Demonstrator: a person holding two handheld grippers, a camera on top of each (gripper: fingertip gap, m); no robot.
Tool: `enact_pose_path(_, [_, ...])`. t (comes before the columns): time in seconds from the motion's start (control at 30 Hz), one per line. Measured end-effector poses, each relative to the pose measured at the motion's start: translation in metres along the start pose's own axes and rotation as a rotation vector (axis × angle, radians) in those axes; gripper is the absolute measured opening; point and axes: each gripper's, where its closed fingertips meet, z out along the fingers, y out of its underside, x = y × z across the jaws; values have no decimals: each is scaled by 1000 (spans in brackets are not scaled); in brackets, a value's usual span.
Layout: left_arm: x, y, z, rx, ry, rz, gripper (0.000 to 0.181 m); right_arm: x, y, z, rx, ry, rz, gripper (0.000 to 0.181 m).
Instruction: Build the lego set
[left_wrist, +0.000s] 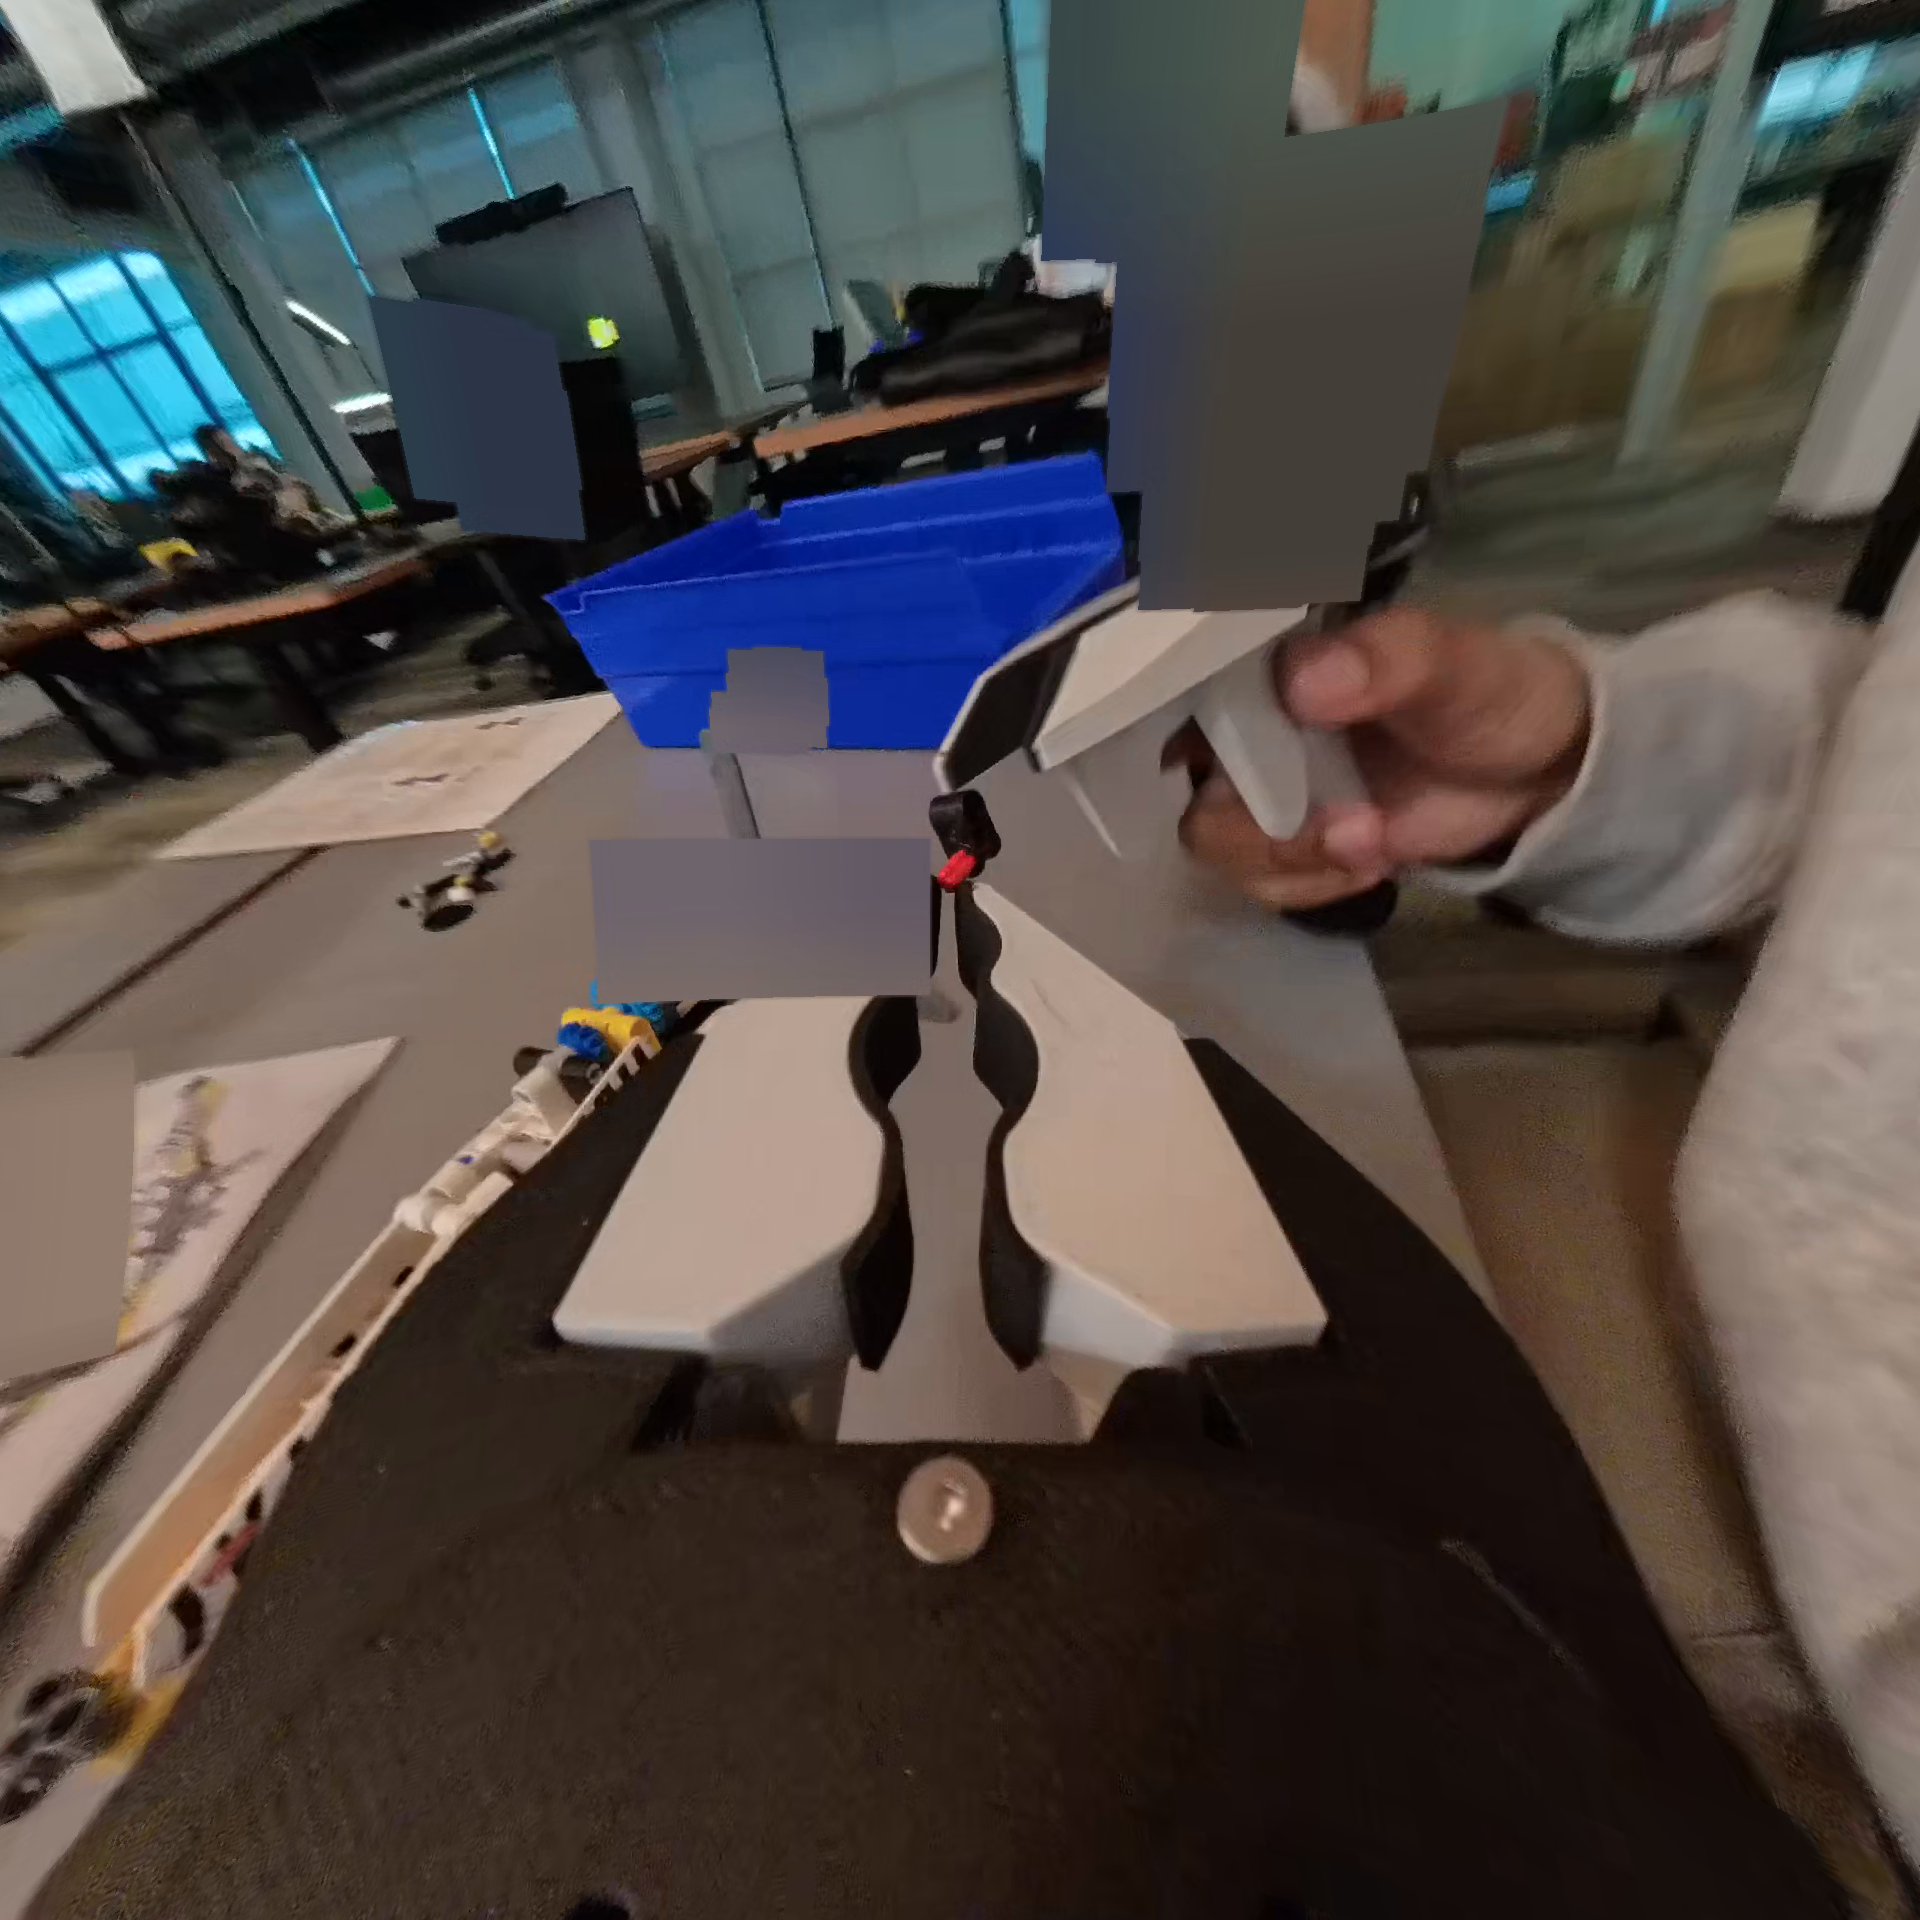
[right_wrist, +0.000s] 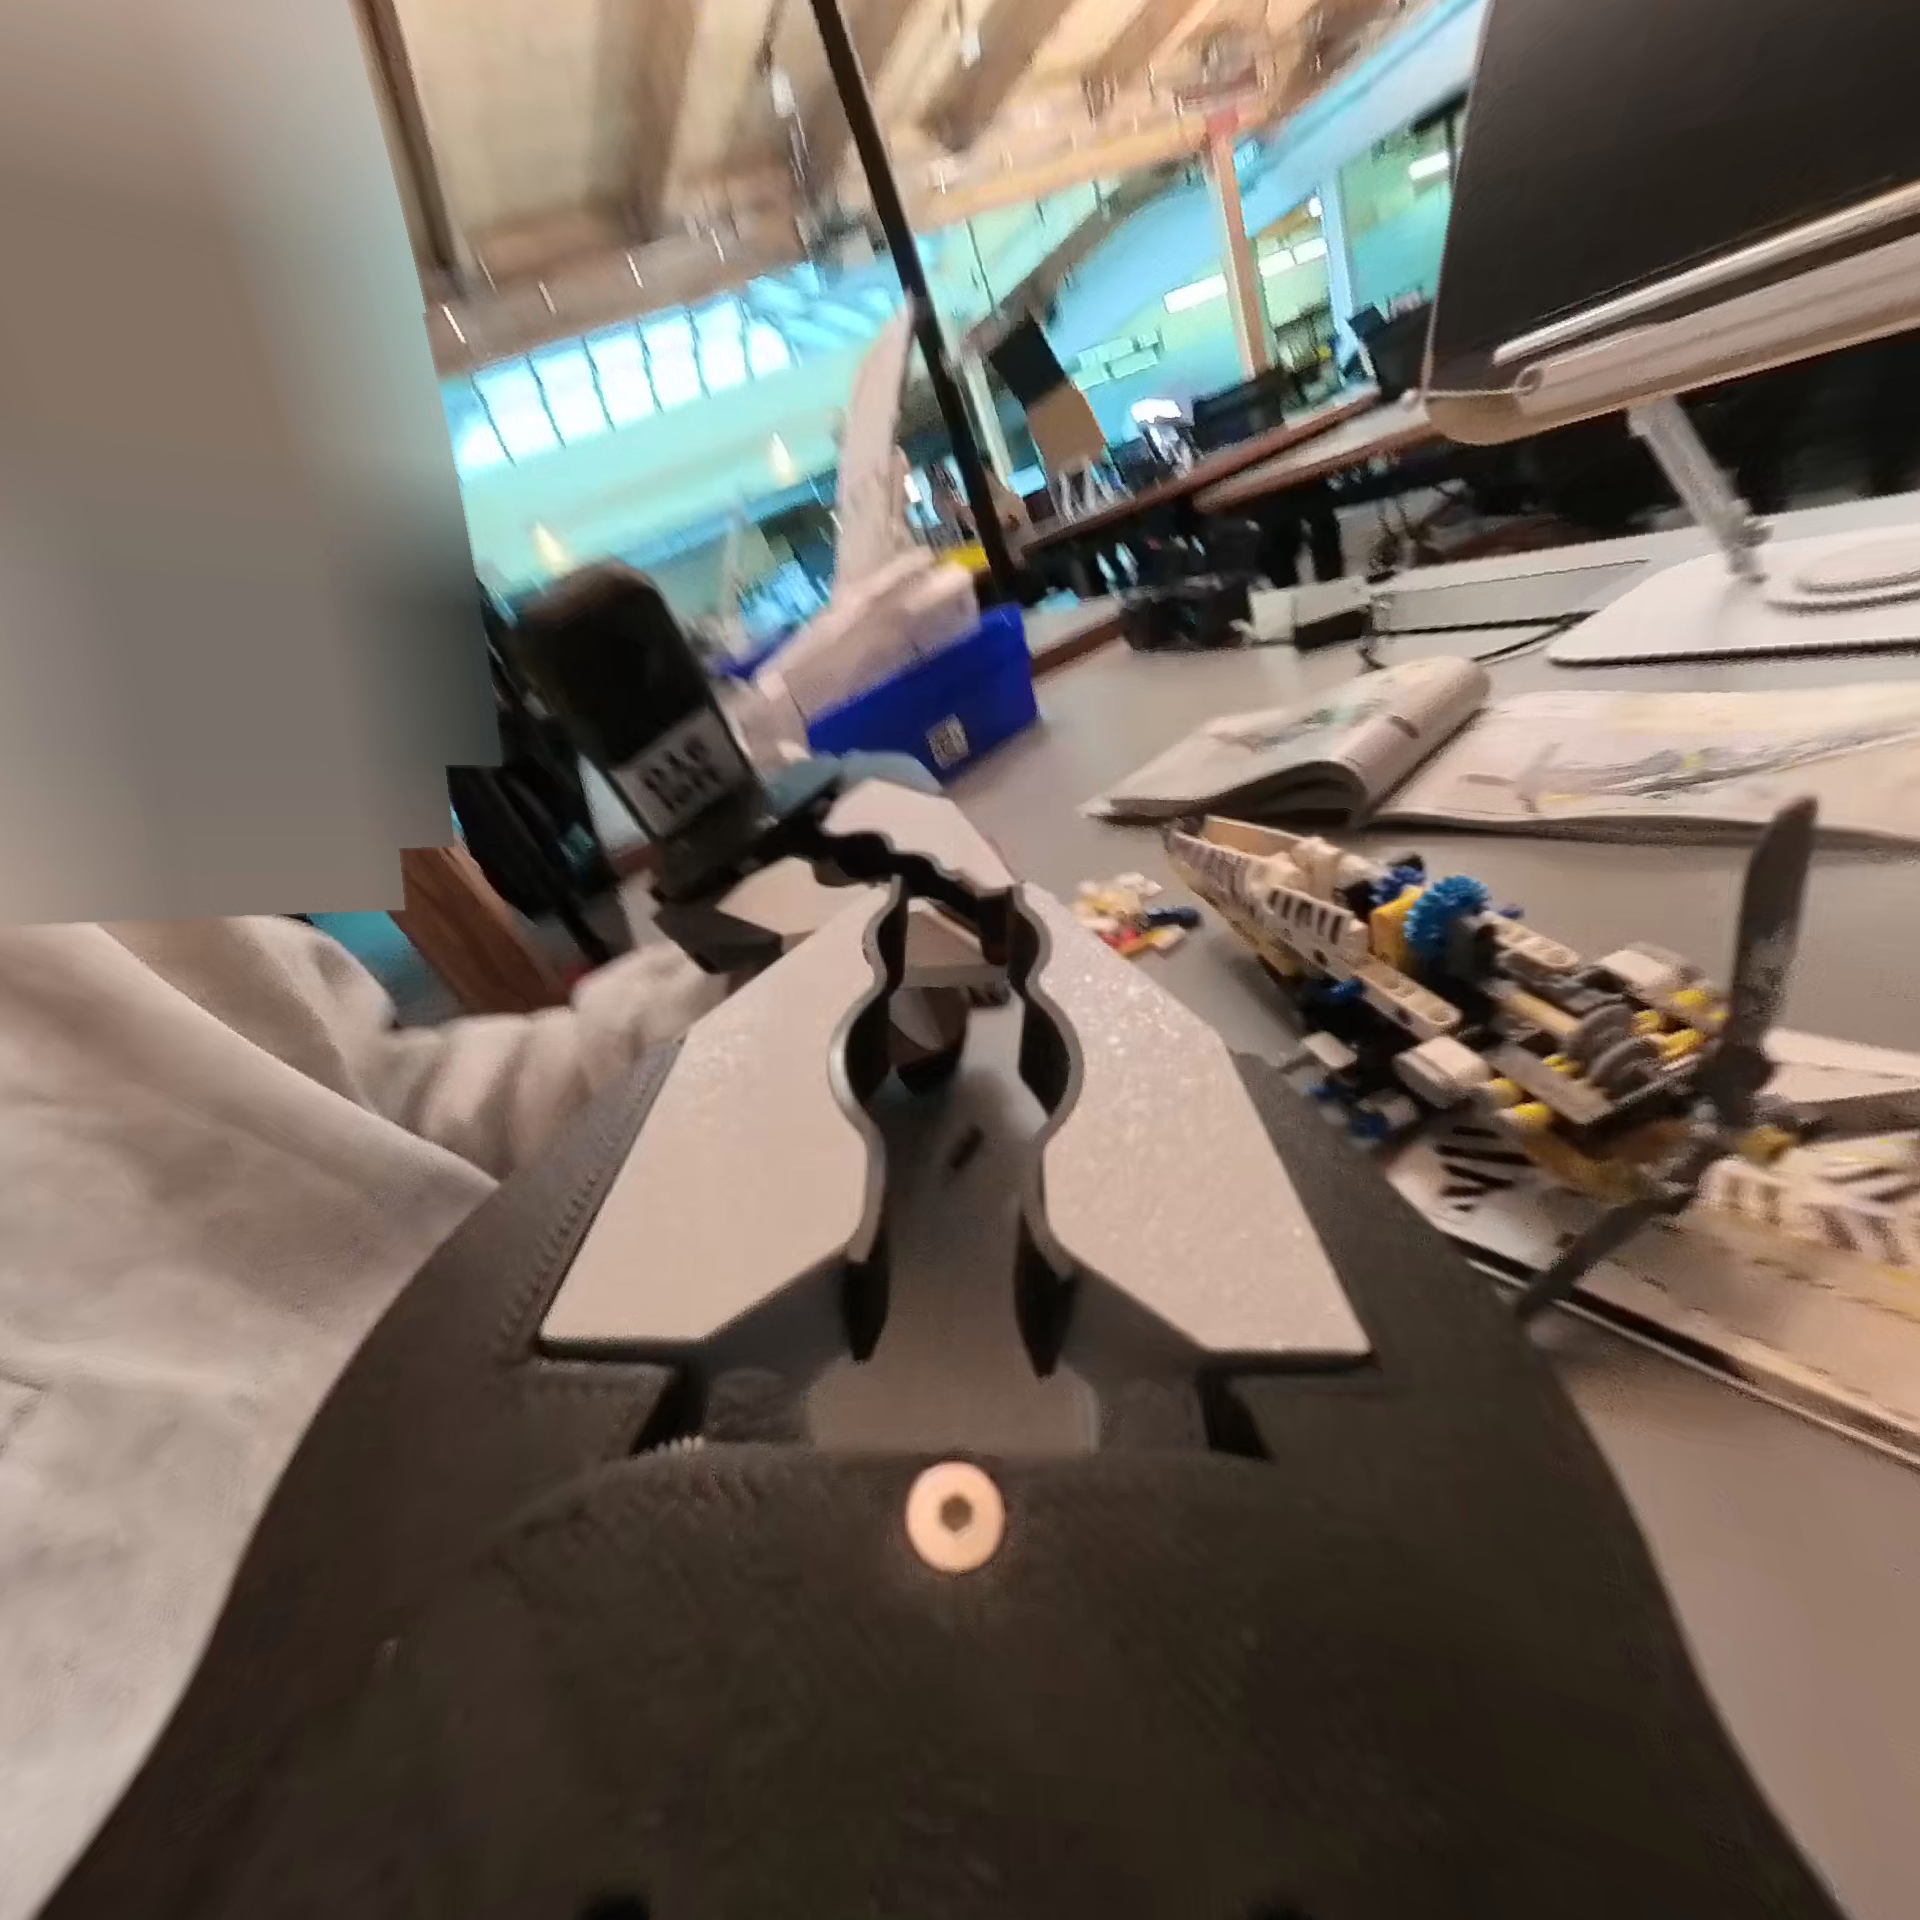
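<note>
My left gripper (left_wrist: 951, 914) is shut on a small black Lego piece (left_wrist: 966, 821) with a red pin (left_wrist: 956, 868), which sticks up from its tips. A blurred patch hides its left finger's tip. My right gripper (right_wrist: 951, 914) is open and empty, and its fingers straddle the left gripper's tips (right_wrist: 977, 894). A hand holds it, and it also shows in the left wrist view (left_wrist: 987, 727), just above and to the right of the black piece. The Lego plane model (right_wrist: 1455, 987) with its dark propeller (right_wrist: 1756, 977) lies on the grey table to the right. It also shows at the lower left (left_wrist: 312, 1351).
A blue bin (left_wrist: 831, 582) stands behind on the table (left_wrist: 312, 956). A small sub-assembly (left_wrist: 457, 883) lies to the left. Open instruction booklets (right_wrist: 1351, 748), a monitor stand (right_wrist: 1766, 603) and loose pieces (right_wrist: 1132, 914) lie around the model. A sleeve (left_wrist: 1818, 1143) fills the right side.
</note>
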Motion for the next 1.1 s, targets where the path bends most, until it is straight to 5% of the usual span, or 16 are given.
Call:
enact_pose_path(0.23, [7,3,5,-29,11,46,0,8,23,-3,-277,176,-321,19])
enact_pose_path(0.73, [8,5,4,-40,18,49,0,8,25,-7,-316,170,-360,9])
enact_pose_path(1.1, [13,-2,-1,4,111,-41,0,3,23,-7,-311,203,-585,4])
